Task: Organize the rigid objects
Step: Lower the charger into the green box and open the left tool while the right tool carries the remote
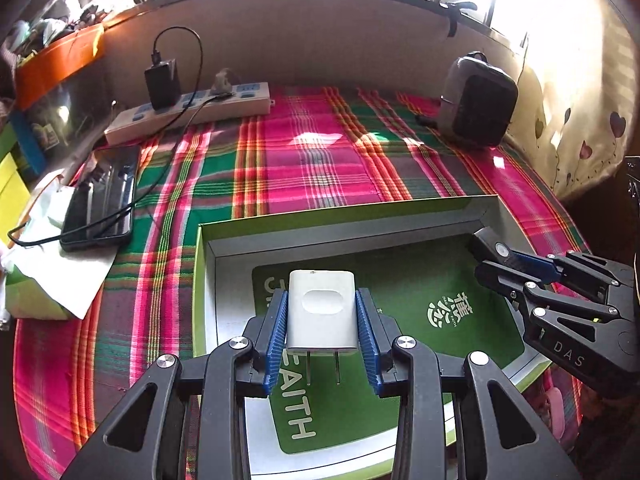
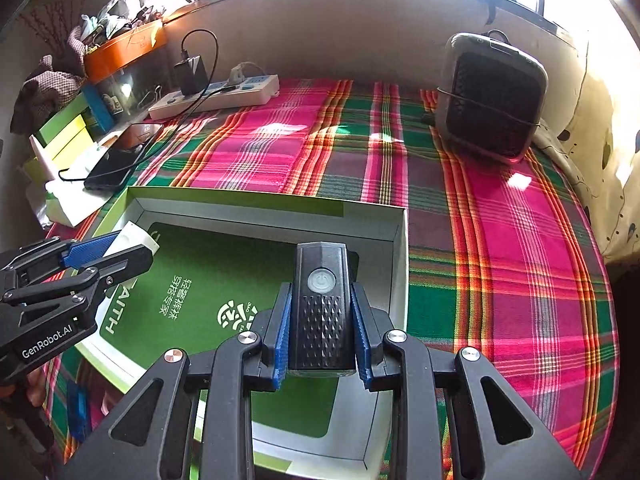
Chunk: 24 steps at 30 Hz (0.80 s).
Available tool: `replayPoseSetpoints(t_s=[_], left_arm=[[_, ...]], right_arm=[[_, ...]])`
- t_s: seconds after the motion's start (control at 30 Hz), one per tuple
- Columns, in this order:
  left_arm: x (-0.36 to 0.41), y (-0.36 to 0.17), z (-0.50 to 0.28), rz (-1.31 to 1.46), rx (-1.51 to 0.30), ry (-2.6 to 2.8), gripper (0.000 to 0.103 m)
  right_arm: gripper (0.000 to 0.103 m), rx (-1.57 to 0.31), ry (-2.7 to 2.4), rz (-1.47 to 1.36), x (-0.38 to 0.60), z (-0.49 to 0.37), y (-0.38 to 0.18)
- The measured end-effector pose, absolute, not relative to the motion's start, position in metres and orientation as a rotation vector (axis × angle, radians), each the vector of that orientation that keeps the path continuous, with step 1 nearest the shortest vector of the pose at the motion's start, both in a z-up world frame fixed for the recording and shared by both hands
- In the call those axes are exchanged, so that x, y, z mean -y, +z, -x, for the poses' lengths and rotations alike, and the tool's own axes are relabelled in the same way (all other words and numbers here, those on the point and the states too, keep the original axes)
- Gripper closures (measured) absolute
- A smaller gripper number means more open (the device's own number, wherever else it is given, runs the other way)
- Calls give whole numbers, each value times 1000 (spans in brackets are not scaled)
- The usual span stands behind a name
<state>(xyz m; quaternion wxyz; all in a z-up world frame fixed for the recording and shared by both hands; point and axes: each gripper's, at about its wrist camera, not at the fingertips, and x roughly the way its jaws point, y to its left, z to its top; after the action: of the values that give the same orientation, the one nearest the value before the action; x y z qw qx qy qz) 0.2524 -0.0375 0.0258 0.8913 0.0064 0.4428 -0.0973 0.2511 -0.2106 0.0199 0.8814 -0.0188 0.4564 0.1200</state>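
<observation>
- Your left gripper point(image 1: 322, 314) is pinching a white wall charger point(image 1: 321, 310) by its two flat sides, prongs pointing back toward you, low in the middle of the left wrist view.
- Your right gripper point(image 2: 322, 316) is pinching a black flashlight point(image 2: 322, 304) with a round power button on top, low centre of the right wrist view.
- Both items hang over the open green-rimmed box point(image 1: 280, 230), whose floor carries a green printed card point(image 1: 400, 280). The charger sits toward the box's left side, the flashlight toward the right wall. Neither clearly touches the floor, as far as I can tell.
- Each gripper shows at the other's frame edge, so the two stand near each other. If you bring them inward together, they could knock.
- Letting go from height could make the charger tip onto its prongs or bounce; lower it first.
- The flashlight is near the right wall of the box; drifting right may catch the rim and shift the light box on the plaid cloth point(image 2: 500, 220).
- Farther out, upper left, a power strip point(image 1: 192, 110), phone point(image 1: 100, 200) and trailing cable point(image 1: 168, 148) lie; a wide swing left could snag the cable.
</observation>
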Motion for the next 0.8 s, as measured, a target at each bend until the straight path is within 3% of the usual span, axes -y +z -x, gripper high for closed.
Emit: replayPoseSetpoints(t_s=[0.8], left_arm=[[36,11,-260,-28,-936,-167,70]], right_arm=[[75,-942,243,82,202,-256,9]])
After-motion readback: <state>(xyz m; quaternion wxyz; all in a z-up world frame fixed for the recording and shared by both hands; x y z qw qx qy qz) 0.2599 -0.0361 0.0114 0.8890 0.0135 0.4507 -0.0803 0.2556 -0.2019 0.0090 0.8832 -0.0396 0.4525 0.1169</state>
